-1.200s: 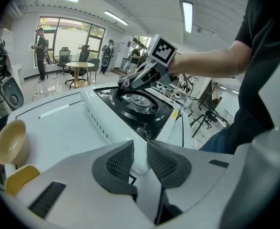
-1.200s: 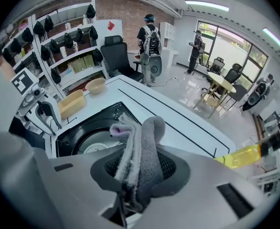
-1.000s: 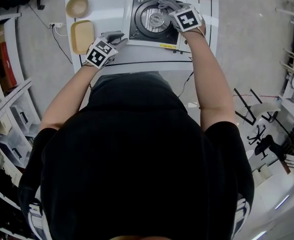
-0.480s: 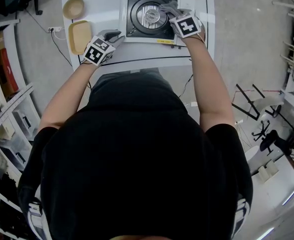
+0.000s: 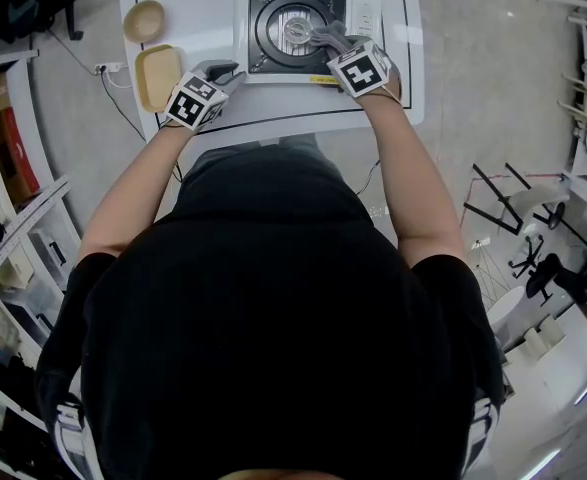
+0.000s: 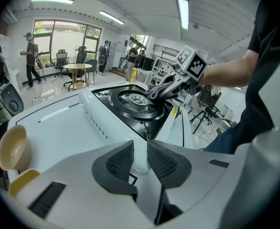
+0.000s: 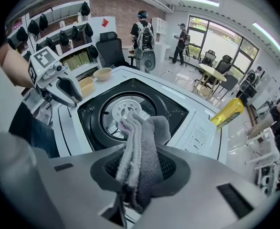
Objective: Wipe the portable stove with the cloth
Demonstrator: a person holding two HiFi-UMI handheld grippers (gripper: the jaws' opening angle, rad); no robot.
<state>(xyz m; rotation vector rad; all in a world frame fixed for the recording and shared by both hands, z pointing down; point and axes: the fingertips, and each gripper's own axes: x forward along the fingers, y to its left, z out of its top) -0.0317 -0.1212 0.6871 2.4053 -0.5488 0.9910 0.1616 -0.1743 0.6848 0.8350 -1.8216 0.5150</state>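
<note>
Right gripper (image 7: 140, 173) is clamping the cloth (image 7: 144, 132) over the portable stove (image 7: 190, 125) burner (image 7: 118, 109); I'm seeing left gripper (image 6: 140, 160) pinching its near-left corner (gap narrow).

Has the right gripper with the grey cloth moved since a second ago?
Yes: the right gripper, shut on the grey cloth, came toward the white portable stove's near edge.

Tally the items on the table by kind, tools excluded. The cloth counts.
portable stove: 1
cloth: 1
round bowl: 1
rectangular tray: 1
yellow bottle: 1
Total: 5
</note>
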